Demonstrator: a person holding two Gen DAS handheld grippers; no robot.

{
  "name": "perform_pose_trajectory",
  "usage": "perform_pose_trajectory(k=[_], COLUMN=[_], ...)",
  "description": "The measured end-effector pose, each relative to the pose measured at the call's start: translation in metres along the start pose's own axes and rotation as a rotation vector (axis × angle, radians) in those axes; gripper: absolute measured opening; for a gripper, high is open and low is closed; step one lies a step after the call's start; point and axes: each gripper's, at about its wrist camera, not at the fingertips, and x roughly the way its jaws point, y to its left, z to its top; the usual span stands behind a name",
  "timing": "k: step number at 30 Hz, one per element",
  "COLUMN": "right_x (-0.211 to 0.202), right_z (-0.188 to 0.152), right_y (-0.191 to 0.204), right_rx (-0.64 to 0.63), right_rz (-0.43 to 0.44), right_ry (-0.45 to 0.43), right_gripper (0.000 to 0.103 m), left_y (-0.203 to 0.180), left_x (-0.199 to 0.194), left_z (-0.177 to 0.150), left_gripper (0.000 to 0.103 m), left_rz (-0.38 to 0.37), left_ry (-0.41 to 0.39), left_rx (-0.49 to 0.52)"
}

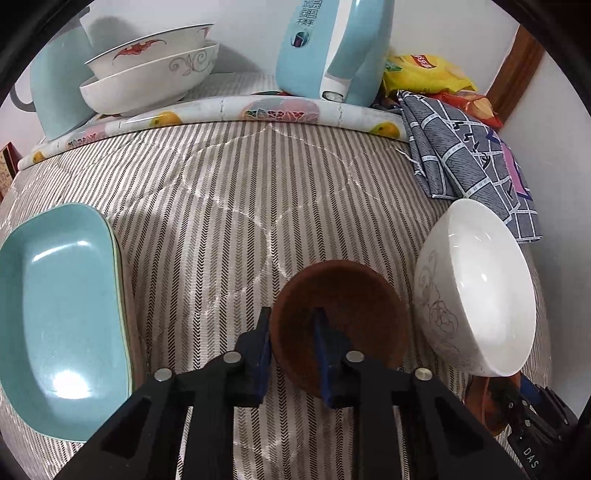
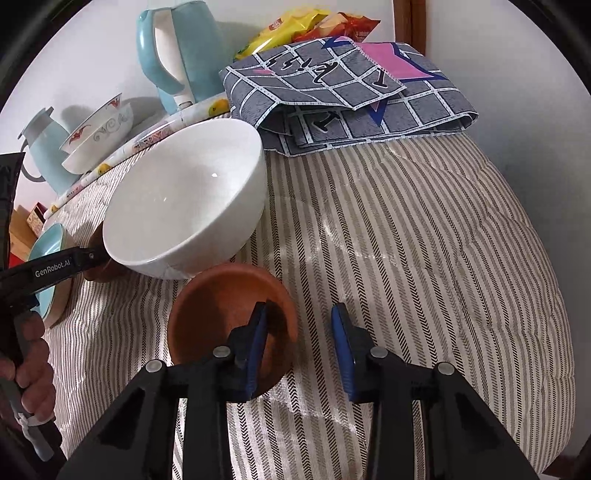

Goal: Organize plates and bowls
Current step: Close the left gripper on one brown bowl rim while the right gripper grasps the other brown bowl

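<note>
Two brown clay bowls sit on the striped cloth. My left gripper (image 1: 291,317) is shut on the near left wall of one brown bowl (image 1: 354,306), with one pad outside and one inside. My right gripper (image 2: 299,314) is open astride the right wall of the other brown bowl (image 2: 221,306). Its left finger is inside, and cloth shows between the wall and its right finger. A plain white bowl (image 2: 184,206) lies tilted between the two brown bowls. Stacked teal plates (image 1: 62,314) lie at the left.
Two patterned white bowls (image 1: 147,70) are stacked at the back, between a teal jug (image 1: 59,85) and a teal kettle (image 1: 332,48). A folded grey checked cloth (image 2: 351,92) and snack bags (image 2: 295,26) lie at the back right. A hand (image 2: 29,365) holds the left gripper.
</note>
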Motion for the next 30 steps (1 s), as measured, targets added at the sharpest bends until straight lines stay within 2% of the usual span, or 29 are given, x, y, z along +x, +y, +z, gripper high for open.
perform_pose_trajectory(k=[2, 4, 17, 21, 30], right_x=[0.0, 0.0, -0.014, -0.02, -0.04], right_z=[0.0, -0.001, -0.004, -0.004, -0.011], right_y=[0.0, 0.0, 0.01, 0.01, 0.007], right_rx=[-0.005, 0.003, -0.036, -0.011, 0.021], right_rz=[0.003, 0.041, 0.024, 0.04, 0.008], right_ry=[-0.006, -0.006, -0.038, -0.045, -0.074], right_gripper=[0.03, 0.014, 0.008, 0.008, 0.008], left_y=[0.0, 0.001, -0.009, -0.009, -0.004], left_x=[-0.001, -0.003, -0.022, -0.026, -0.053], left_z=[0.0, -0.001, -0.008, -0.013, -0.014], left_gripper=[0.018, 0.011, 0.008, 0.008, 0.008], left_rz=[0.004, 0.004, -0.017, -0.031, -0.046], left_ry=[-0.006, -0.012, -0.033, -0.033, -0.071], left_rx=[0.003, 0.0, 0.036, 0.032, 0.03])
